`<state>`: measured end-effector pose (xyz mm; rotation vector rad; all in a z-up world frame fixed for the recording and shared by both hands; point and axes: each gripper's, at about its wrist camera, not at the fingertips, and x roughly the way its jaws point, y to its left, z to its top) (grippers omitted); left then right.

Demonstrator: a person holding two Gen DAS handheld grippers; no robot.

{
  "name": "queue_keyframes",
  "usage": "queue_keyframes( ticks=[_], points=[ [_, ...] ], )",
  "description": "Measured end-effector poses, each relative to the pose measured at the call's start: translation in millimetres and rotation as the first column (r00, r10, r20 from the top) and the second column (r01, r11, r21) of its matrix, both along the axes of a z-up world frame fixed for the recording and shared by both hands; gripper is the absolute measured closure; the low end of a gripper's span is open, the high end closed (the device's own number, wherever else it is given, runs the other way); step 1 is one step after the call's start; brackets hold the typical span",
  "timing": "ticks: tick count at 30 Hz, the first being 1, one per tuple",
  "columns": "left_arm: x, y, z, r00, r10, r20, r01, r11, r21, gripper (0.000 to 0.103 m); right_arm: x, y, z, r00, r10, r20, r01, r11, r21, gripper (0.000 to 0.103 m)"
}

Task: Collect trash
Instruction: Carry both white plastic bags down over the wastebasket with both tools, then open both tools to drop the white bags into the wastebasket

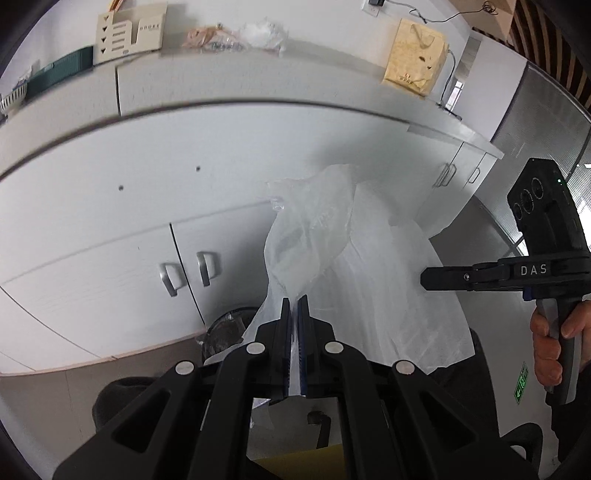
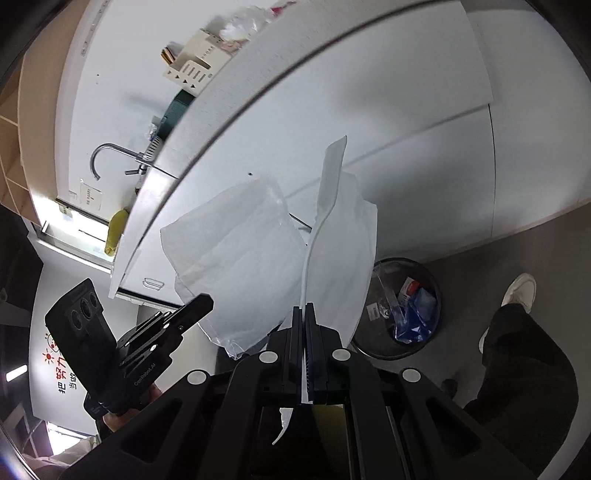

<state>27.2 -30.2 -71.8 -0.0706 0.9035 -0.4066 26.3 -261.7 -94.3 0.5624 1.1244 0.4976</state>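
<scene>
Both grippers clenched on one white plastic bag, held up before white cabinets.

Left gripper (image 1: 294,304) with jaws pinched on a bag (image 1: 354,266) edge; right gripper (image 2: 304,314) likewise gripping another edge of the thin film, sheet spread slack between. Black trash bin (image 2: 399,306) on the floor near right, below the bag, holding blue and red wrappers. Brown paper bag (image 1: 413,55) and beige organizer (image 1: 129,31) far up on the counter (image 1: 258,74).

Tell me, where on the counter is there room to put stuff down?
Bare room: the counter between the crinkled plastic and the tan paper bag. Crowded: the stretch from the cream organizer to the plastic.
</scene>
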Motion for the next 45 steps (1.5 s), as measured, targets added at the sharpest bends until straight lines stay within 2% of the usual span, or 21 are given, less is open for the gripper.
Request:
queue_keyframes(
  ticks=[3, 9, 15, 20, 22, 30, 31, 35, 37, 38, 39, 41, 45],
  points=[
    [17, -4, -45, 0.995, 0.004, -0.101, -0.002, 1.000, 0.013, 0.099, 11, 8, -35, 0.999, 0.004, -0.040, -0.007, 0.999, -0.054, 0.097],
    [49, -11, -125, 0.971, 0.036, -0.237, -0.020, 0.997, 0.069, 0.099, 46, 26, -129, 0.983, 0.008, -0.182, -0.032, 0.991, -0.128, 0.097],
    [69, -23, -165, 0.957, 0.023, -0.288, 0.009, 0.994, 0.109, 0.099, 73, 49, -210, 0.958, 0.012, -0.286, -0.074, 0.976, -0.207, 0.097],
    [88, -35, -198, 0.946, 0.010, -0.323, 0.028, 0.993, 0.113, 0.099, 84, 58, -260, 0.931, -0.007, -0.365, -0.071, 0.977, -0.200, 0.097],
    [91, -39, -209, 0.944, -0.011, -0.331, 0.044, 0.995, 0.092, 0.099, 85, 60, -271, 0.929, -0.014, -0.369, -0.073, 0.972, -0.222, 0.097],
    [110, -41, -253, 0.925, -0.022, -0.380, 0.073, 0.990, 0.121, 0.099, 87, 68, -291, 0.914, -0.038, -0.403, -0.094, 0.948, -0.303, 0.094],
    [111, -42, -258, 0.921, -0.020, -0.388, 0.076, 0.989, 0.130, 0.099, 86, 68, -291, 0.917, -0.038, -0.398, -0.103, 0.939, -0.327, 0.089],
    [114, -39, -272, 0.905, -0.016, -0.426, 0.081, 0.987, 0.136, 0.097, 86, 71, -288, 0.924, -0.049, -0.378, -0.113, 0.912, -0.395, 0.059],
    [114, -38, -274, 0.905, -0.009, -0.426, 0.079, 0.986, 0.146, 0.096, 88, 69, -282, 0.929, -0.061, -0.365, -0.101, 0.908, -0.406, 0.051],
    [112, -38, -273, 0.904, -0.005, -0.427, 0.077, 0.985, 0.153, 0.088, 88, 67, -279, 0.931, -0.070, -0.359, -0.093, 0.905, -0.416, 0.044],
    [112, -37, -274, 0.905, 0.008, -0.425, 0.069, 0.984, 0.165, 0.062, 89, 66, -275, 0.933, -0.079, -0.350, -0.083, 0.901, -0.425, 0.040],
    [110, -34, -270, 0.914, 0.037, -0.404, 0.036, 0.984, 0.172, 0.026, 90, 61, -266, 0.940, -0.107, -0.325, -0.054, 0.892, -0.449, 0.024],
    [109, -34, -268, 0.920, 0.047, -0.390, 0.032, 0.980, 0.194, 0.022, 93, 51, -242, 0.950, -0.157, -0.269, 0.015, 0.886, -0.464, 0.019]
  ],
)
